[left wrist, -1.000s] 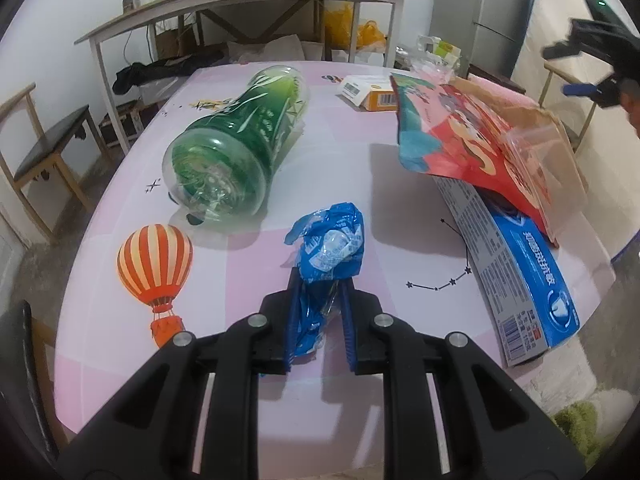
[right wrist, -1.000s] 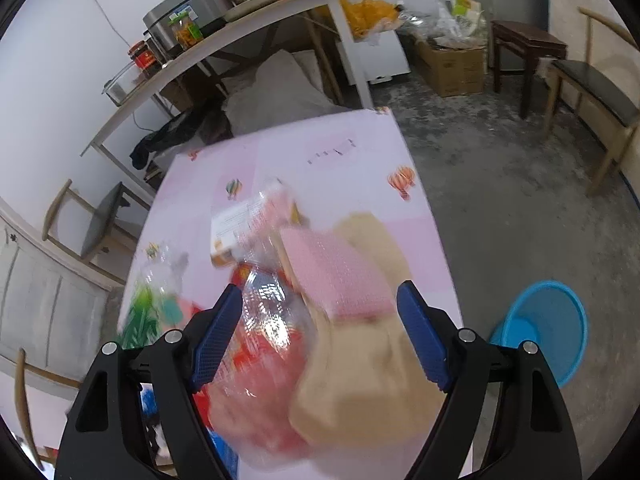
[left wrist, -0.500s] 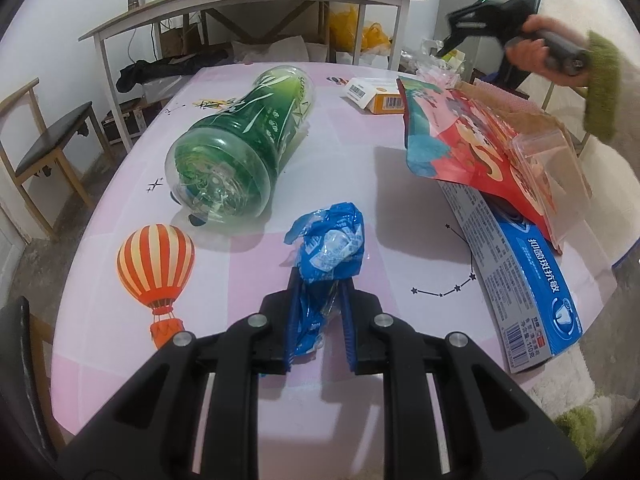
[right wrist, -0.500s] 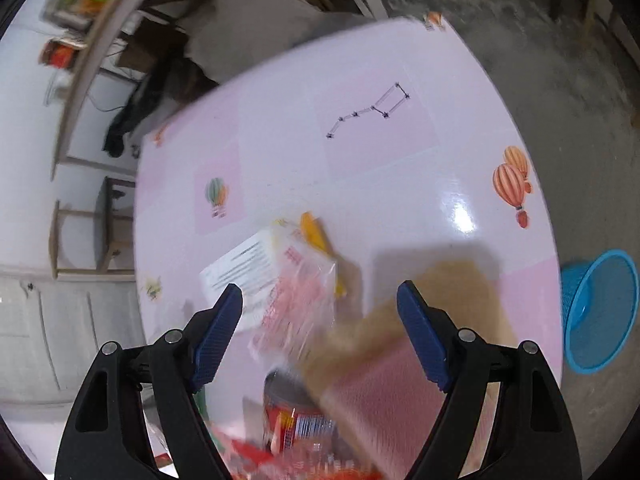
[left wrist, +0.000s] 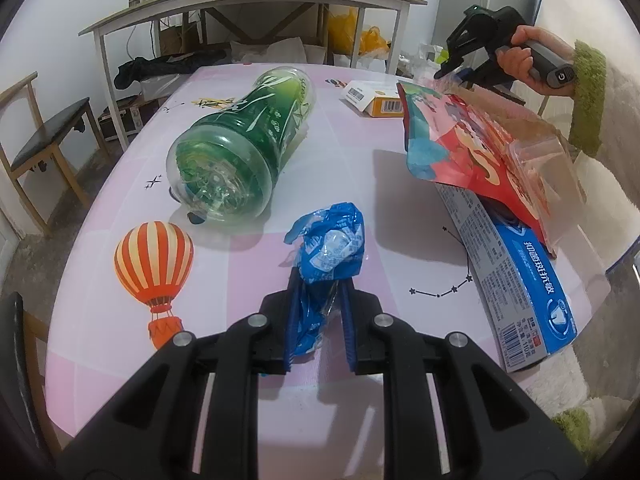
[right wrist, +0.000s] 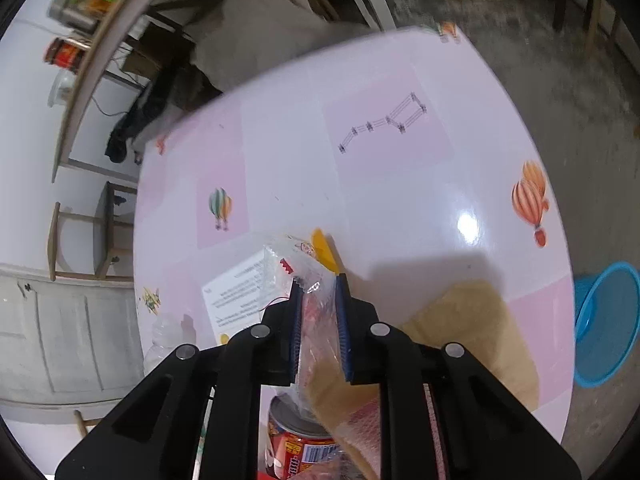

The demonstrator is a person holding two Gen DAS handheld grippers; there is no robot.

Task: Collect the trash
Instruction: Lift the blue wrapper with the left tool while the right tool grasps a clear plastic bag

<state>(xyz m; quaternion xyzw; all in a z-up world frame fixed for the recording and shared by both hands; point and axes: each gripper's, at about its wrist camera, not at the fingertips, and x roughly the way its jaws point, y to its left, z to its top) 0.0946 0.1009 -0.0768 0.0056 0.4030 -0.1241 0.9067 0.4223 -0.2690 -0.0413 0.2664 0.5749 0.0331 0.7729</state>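
In the left wrist view, the left gripper (left wrist: 318, 316) is clamped on a crumpled blue wrapper (left wrist: 328, 248). The lower part of the wrapper sits between the jaws and the bigger part sticks out in front, over the pink table (left wrist: 100, 320); I think it is held this way so that it can be carried off as trash. Its long axis follows the fingers, pointing away from the camera. A green bottle (left wrist: 244, 148) lies on its side, its base toward the camera and its neck toward the far edge. On the right a red snack bag (left wrist: 460, 140) lies over a blue toothpaste box (left wrist: 520, 280). At its far end the right gripper (left wrist: 460, 68), held by a hand (left wrist: 520, 56), meets the bag's upper edge.

In the right wrist view, the right gripper (right wrist: 319, 320) has just been closing, and its jaws now pinch the clear top edge of the snack bag (right wrist: 304, 280). This thin edge is probably the easiest place to grip. The bag runs along the fingers, with its sealed top pointing forward. A blue basket (right wrist: 604, 320) stands on the floor beside the table, likely the place for the trash.
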